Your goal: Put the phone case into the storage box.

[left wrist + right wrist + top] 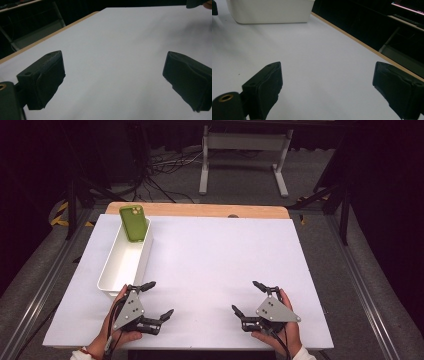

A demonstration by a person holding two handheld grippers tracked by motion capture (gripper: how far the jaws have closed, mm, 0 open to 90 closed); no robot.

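A green phone (134, 223) leans in the far end of a long white bin (108, 281), its top resting on the bin's far rim. My left gripper (161, 298) is open near the table's front left, just right of the bin's near end, with nothing between its fingers. My right gripper (247, 297) is open near the front right, also empty. In the left gripper view both black pads (47, 78) stand wide apart over bare white tabletop. The right gripper view has its pads (265, 87) wide apart too, with the bin (270, 11) far off.
The white table surface (215, 255) has a wooden strip (200, 210) along its far edge. Beyond it are a white stand's legs (242, 162) and cables on a grey floor. Metal rails run along both sides of the table.
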